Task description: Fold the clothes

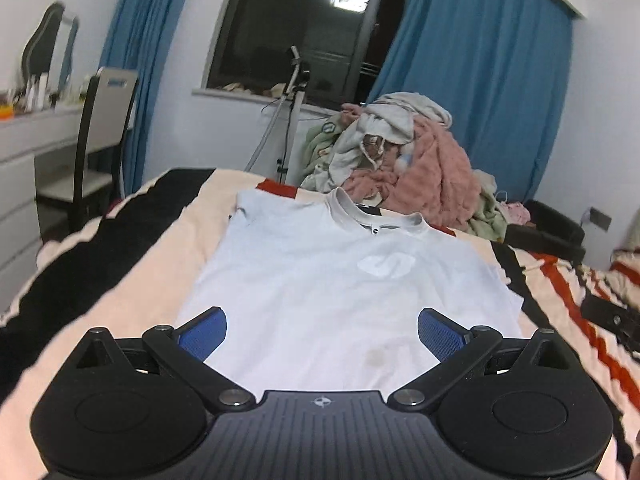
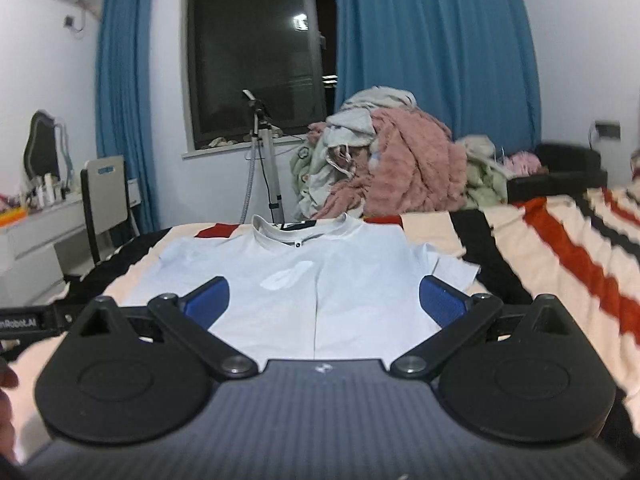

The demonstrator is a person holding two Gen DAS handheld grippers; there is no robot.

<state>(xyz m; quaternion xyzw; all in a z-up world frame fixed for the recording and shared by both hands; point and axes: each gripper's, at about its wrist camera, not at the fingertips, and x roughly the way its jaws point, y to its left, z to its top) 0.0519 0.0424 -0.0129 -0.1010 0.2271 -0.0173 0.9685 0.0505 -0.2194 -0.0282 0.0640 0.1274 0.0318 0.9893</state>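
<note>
Support surface: a bed (image 1: 132,264) covered by a cream blanket with black and red-orange stripes (image 2: 560,264); the stripes run diagonally on the right side and a wide black band follows the left edge.

Lying directly on the blanket:
- A white short-sleeved T-shirt with a ribbed round collar and a pale oval chest print (image 1: 320,280), spread flat, front up, collar toward the far end of the bed. A faint brownish stain shows near its near hem. Sleeves appear tucked or folded at the sides.
- A heap of unfolded clothes, with a fluffy pink garment, pale green and off-white pieces (image 2: 400,164), at the far end, just beyond the collar.
</note>
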